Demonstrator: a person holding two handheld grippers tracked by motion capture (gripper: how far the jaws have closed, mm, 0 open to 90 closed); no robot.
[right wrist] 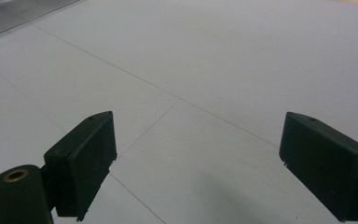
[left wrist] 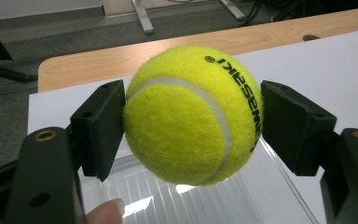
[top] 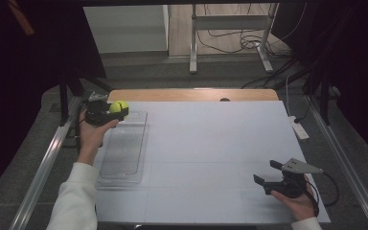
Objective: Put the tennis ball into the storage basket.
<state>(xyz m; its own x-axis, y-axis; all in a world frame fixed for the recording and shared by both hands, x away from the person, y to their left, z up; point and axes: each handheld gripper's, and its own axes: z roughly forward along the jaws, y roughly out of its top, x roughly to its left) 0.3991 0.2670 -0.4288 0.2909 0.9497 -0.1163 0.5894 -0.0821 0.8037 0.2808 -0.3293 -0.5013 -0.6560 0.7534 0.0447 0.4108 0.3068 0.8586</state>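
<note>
High view: left gripper [top: 120, 111] raised over the far end of the clear plastic tray [top: 106, 167], jaws pinching the tennis ball [top: 119, 107]. Ball held off the surface, above the tray's far rim. Tray lying lengthwise along the left side of the white table [top: 211, 143]; interior apparently empty, ribbed floor visible through its whole length. Right gripper [top: 268, 173] resting low near the front right corner of the table, jaws spread, nothing between them, well apart from ball and tray.

Left gripper view: tennis ball [left wrist: 191, 114] clamped between the two black pads, one pad touching each side, white seam and black lettering turned toward the camera. Grip judged secure: ball centred, pads level. Clear plastic tray [left wrist: 168, 200] directly below the ball, with a bright reflection on its ribbed floor. Fingertip [left wrist: 106, 212] at the lower edge. Wooden tabletop edge [left wrist: 270, 35] beyond the white surface.

Right gripper view: right gripper [right wrist: 196, 163] with jaws wide apart over bare white table [right wrist: 214, 70], faint grid lines crossing beneath. Ribbed tray corner [right wrist: 14, 14] at the upper left, far off.

Progress, as a judgement: pick-up complete, ball carried to the tray. Remaining: lower into the tray, release, withdraw. Right gripper idle.
</note>
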